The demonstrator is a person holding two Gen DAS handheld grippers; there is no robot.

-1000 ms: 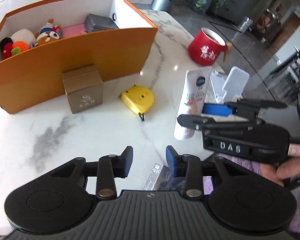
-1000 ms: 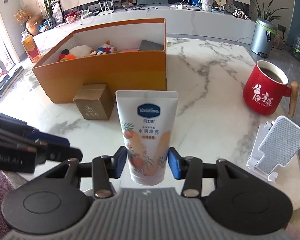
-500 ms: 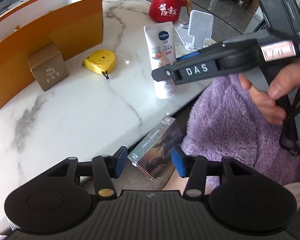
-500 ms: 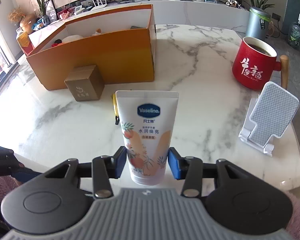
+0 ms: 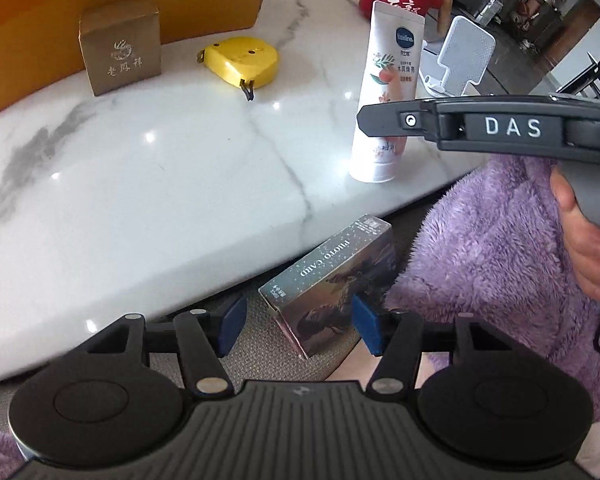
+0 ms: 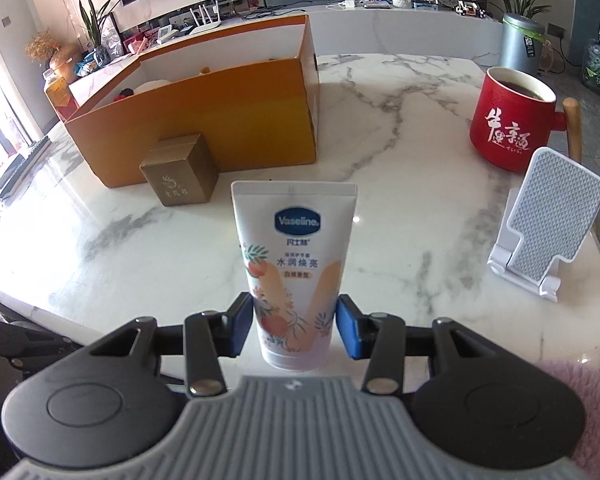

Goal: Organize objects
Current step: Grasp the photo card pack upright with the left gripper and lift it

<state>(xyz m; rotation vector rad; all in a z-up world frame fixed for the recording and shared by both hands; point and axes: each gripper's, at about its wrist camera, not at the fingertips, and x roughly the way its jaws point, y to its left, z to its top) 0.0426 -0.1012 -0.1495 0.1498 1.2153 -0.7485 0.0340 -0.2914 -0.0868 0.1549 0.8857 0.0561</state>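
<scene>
My right gripper [image 6: 296, 330] is shut on a white Vaseline tube [image 6: 294, 268] that stands upright on its cap near the marble table's front edge; the tube also shows in the left wrist view [image 5: 386, 92]. My left gripper [image 5: 298, 326] is open, below the table edge, with a silver photo card box [image 5: 332, 284] between its fingers; the right pad is at the box, the left pad is apart from it. An orange storage box [image 6: 204, 124] holding plush toys stands at the back left.
On the marble table [image 5: 140, 184] are a small gold carton [image 5: 120, 44], a yellow tape measure [image 5: 242, 60], a red mug with a wooden handle [image 6: 514, 120] and a white phone stand [image 6: 548, 224]. A purple fleece sleeve [image 5: 492, 240] lies to the right.
My left gripper has dropped below the table's front edge and opened wider around the photo card box. My right gripper has stayed shut on the tube, which has moved slightly nearer the table edge.
</scene>
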